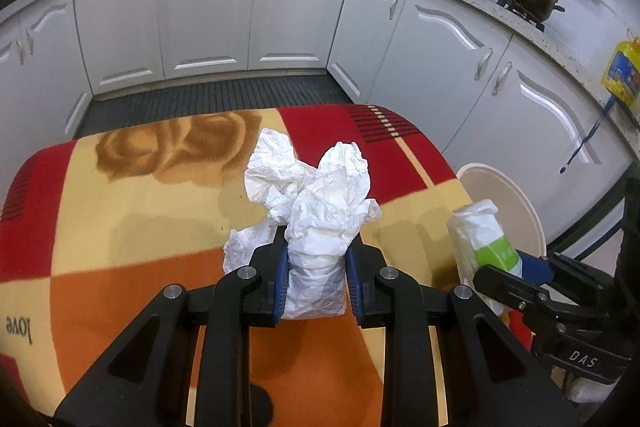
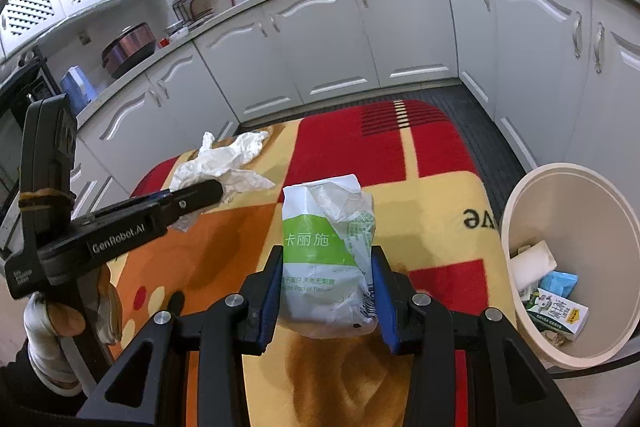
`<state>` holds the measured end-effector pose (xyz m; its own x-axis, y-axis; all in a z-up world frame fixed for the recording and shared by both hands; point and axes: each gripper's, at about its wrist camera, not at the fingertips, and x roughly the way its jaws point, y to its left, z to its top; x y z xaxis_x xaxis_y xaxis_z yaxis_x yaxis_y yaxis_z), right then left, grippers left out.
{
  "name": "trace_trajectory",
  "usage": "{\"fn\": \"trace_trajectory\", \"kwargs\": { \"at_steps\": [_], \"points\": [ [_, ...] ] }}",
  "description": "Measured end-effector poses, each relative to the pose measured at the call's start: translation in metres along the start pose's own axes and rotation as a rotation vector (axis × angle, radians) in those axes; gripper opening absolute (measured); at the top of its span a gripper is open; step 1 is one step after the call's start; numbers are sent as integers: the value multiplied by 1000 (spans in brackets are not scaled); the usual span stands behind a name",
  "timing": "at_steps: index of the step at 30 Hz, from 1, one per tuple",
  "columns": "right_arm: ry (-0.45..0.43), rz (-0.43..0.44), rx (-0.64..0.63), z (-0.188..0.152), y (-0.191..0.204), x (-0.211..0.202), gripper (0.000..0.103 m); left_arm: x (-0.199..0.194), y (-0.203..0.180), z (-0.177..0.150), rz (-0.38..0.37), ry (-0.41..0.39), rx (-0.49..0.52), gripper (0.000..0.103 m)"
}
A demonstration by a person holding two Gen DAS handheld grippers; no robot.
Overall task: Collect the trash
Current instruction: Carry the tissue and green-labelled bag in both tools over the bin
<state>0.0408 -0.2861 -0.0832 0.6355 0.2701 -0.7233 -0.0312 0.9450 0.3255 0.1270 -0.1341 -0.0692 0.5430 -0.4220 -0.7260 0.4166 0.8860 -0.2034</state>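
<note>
We hold crumpled tissue pinched in the left gripper and a tissue pack clamped in the right gripper, both above the blanket. The bin sits just right of the right gripper, nearer that hand.

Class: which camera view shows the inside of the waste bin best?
The right wrist view: the waste bin faces the camera with its mouth open, cartons visible inside. The left wrist view shows only part of its rim, behind the tissue packet.
</note>
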Motion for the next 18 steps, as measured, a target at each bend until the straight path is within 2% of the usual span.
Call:
{"fn": "trace_trajectory", "kwargs": {
  "at_steps": [9, 18],
  "points": [
    [-37, 16, 3, -12, 0, -22, 39, -18, -28, -16, 14, -18, 47, 22],
    [-72, -15, 29, -17, -15, -47, 39, -22, -61, -21, -26, -23, 87, 22]
  ]
}}
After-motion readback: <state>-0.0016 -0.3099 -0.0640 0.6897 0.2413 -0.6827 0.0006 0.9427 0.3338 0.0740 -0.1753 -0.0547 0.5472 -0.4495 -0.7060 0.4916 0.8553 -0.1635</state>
